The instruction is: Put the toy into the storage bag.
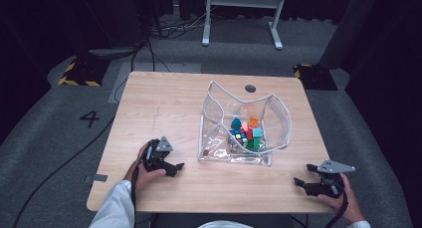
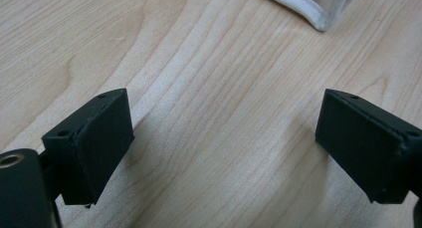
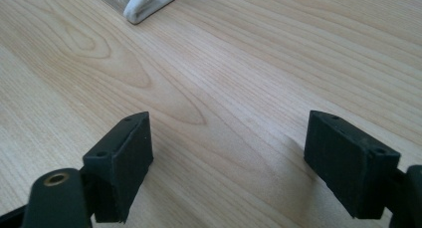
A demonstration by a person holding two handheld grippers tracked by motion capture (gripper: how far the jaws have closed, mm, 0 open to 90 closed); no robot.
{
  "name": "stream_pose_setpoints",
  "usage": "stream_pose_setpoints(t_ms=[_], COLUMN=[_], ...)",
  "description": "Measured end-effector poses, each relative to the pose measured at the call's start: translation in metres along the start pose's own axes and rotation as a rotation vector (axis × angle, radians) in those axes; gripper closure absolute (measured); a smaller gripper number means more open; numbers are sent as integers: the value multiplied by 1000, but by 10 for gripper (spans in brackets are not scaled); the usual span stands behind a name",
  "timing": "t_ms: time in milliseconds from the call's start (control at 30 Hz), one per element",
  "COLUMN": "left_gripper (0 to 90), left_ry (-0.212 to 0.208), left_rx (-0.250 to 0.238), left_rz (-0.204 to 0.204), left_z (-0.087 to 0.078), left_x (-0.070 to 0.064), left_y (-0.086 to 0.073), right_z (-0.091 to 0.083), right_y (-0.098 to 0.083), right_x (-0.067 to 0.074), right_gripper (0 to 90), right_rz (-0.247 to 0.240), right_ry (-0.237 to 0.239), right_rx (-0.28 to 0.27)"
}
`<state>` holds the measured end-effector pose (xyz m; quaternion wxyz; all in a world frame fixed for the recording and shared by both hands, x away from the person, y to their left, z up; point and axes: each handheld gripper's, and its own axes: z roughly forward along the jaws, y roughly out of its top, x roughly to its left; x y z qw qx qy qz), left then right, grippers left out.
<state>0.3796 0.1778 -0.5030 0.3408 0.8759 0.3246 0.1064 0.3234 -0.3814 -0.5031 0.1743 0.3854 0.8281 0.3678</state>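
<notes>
Both the left gripper (image 1: 175, 167) and right gripper (image 1: 301, 182) rest open and empty; nudging the floppy clear bag (image 1: 242, 124) at twelve o'clock could spill its blocks (image 1: 247, 133) on the desk (image 1: 164, 108).

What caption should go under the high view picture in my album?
Two open grippers, left gripper and right gripper, rest beside a clear bag of colourful blocks on a wooden table.

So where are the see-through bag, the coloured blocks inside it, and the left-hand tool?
Clear bag (image 1: 278, 113): high view, on its right wall by the white rim.
Coloured blocks (image 1: 247, 134): high view, on the middle of the pile.
Left gripper (image 1: 177, 169): high view, midway between its open fingers.
</notes>
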Motion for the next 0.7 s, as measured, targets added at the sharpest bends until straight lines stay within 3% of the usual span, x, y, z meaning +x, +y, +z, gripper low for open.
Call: stream_pose_setpoints(t_ms=[700], left_gripper=[78], left_ry=[4], left_rx=[-2], left_rz=[10], left_z=[0], left_x=[1], left_y=[1], right_z=[1], right_y=[0], right_x=[0], right_gripper=[170], right_rz=[8], right_ry=[-3], right_rx=[0])
